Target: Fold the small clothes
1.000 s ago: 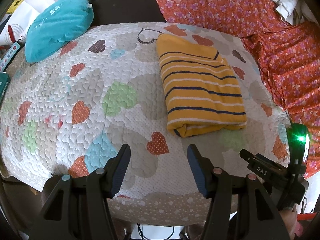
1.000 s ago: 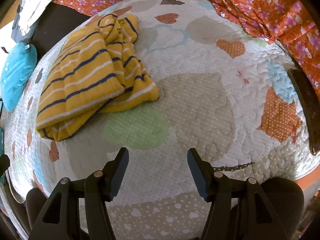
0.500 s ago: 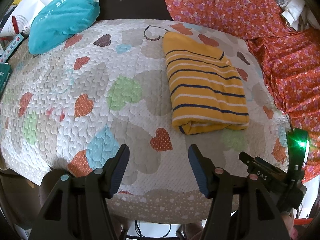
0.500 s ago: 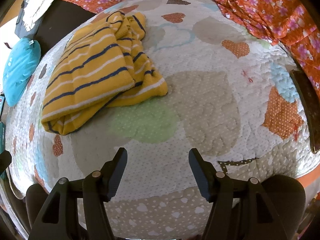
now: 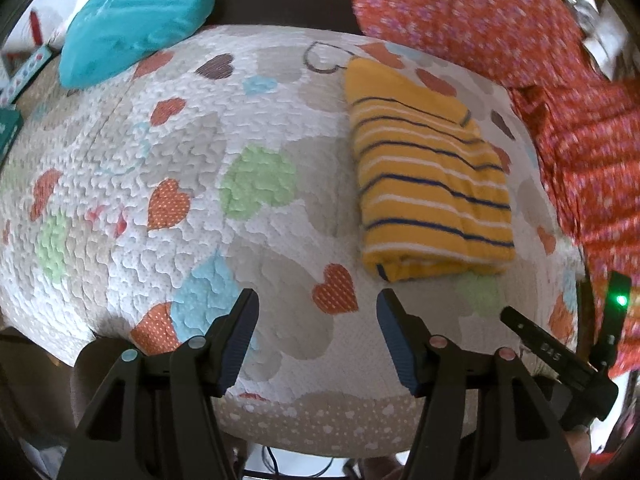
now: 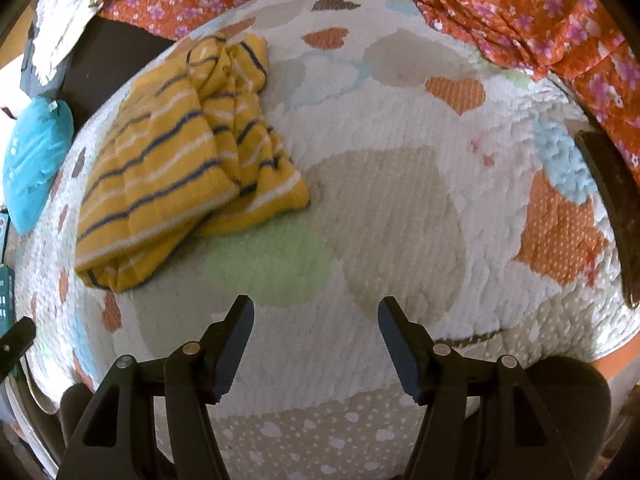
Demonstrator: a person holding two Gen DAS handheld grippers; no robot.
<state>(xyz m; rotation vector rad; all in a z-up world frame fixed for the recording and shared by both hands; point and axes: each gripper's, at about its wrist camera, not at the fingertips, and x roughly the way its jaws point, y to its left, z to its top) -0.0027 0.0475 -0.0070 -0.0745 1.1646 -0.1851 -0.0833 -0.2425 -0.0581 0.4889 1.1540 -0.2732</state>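
A yellow garment with navy and white stripes lies folded into a rectangle on a quilted heart-pattern mat. In the right wrist view the garment lies at the upper left, its far edge bunched. My left gripper is open and empty, hovering over the mat's near edge, below and left of the garment. My right gripper is open and empty, over the mat to the right of the garment. The other gripper's body shows at the lower right of the left wrist view.
A teal cushion lies at the mat's far left, also in the right wrist view. Orange floral cloth is heaped along the back and right. A dark curved edge borders the mat on the right.
Both grippers have drawn back a little from the garment and stayed open. The garment has not moved on the mat.
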